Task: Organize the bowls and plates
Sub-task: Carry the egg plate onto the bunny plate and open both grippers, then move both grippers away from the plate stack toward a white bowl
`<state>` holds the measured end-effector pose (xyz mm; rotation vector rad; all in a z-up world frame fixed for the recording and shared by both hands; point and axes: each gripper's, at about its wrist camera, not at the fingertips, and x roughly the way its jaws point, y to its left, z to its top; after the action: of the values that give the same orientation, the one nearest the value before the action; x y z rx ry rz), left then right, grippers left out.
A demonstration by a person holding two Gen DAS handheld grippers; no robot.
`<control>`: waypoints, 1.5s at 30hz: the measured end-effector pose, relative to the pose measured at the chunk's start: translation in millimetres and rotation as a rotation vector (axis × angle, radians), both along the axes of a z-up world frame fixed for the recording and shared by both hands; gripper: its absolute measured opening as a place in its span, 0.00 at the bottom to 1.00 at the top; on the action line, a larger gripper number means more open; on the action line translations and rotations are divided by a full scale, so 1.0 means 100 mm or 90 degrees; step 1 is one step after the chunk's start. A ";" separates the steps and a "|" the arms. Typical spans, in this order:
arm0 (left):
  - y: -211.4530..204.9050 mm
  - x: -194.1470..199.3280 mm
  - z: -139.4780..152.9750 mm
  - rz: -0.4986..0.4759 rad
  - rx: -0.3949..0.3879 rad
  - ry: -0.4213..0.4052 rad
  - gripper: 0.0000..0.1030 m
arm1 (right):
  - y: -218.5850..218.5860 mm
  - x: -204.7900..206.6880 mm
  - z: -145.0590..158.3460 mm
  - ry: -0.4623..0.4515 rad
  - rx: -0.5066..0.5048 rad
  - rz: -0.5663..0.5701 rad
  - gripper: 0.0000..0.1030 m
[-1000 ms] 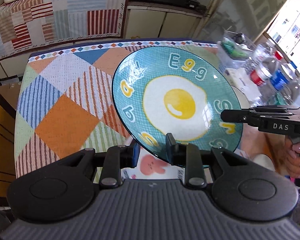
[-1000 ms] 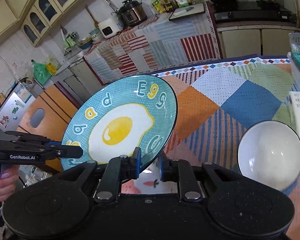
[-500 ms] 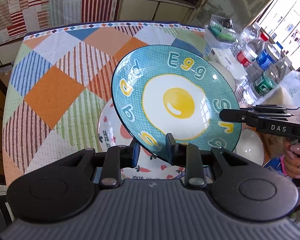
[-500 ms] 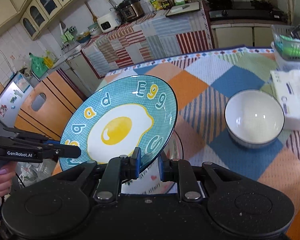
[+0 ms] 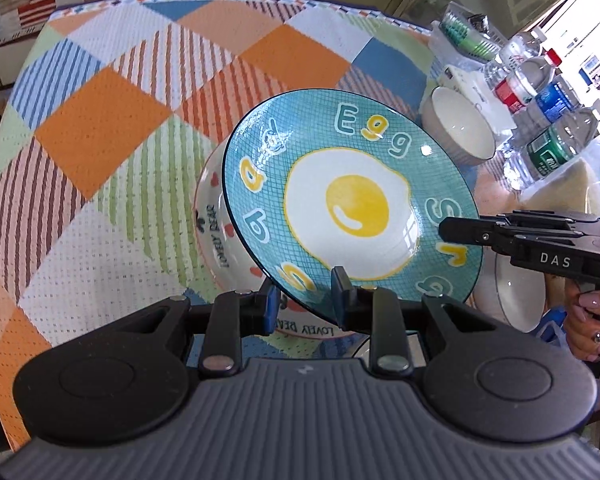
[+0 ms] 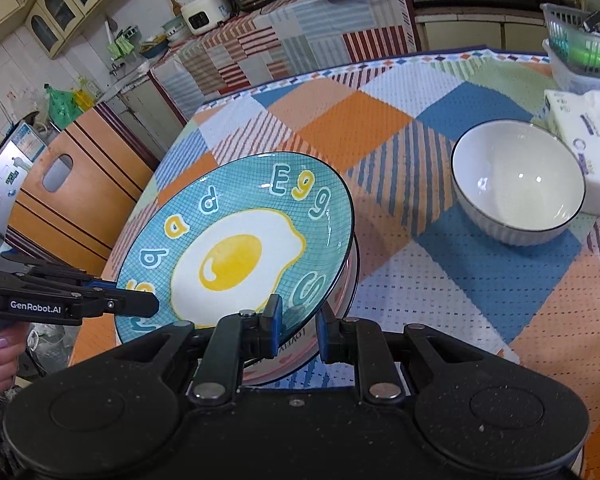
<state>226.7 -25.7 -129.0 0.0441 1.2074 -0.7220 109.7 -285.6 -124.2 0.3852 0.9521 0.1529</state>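
Egg plate [image 5: 352, 204] held tilted above the table, over a white plate with red hearts [image 5: 212, 216] lying on the checked tablecloth [image 5: 100, 120]. Left gripper [image 5: 304, 304] clamped on the egg plate's near rim. Right gripper [image 6: 298, 322] clamped on the rim at the opposite side. White bowl [image 6: 518, 188] stands well apart on the cloth, beside a tissue pack [image 6: 580, 128]. Water bottles [image 5: 548, 120] near the table's far edge.

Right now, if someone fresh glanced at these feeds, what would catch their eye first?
The teal fried-egg plate, tilted and pinched at its rim by both the left gripper and right gripper. Directly beneath it lies a white "Lovely Bear" plate on the patchwork tablecloth, with a white bowl farther right.
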 end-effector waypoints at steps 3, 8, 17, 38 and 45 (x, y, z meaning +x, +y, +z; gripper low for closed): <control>0.00 0.01 -0.06 0.002 0.007 0.013 0.24 | 0.03 0.01 -0.06 0.010 -0.007 0.005 0.21; 0.01 0.03 -0.13 0.007 0.020 0.027 0.24 | 0.09 0.03 -0.12 0.022 -0.018 0.012 0.21; 0.05 0.10 -0.26 0.029 0.057 0.060 0.25 | 0.27 0.03 -0.19 0.023 -0.063 0.021 0.22; -0.07 0.01 -0.20 0.035 0.113 0.000 0.25 | 0.68 0.02 -0.02 -0.039 -0.253 0.073 0.23; -0.02 -0.23 0.11 0.053 0.080 -0.025 0.25 | 0.45 -0.20 0.35 -0.083 -0.240 0.041 0.24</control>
<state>203.6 -27.9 -118.4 0.1109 1.2090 -0.5707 89.3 -240.7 -88.8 -0.0027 0.8424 0.0532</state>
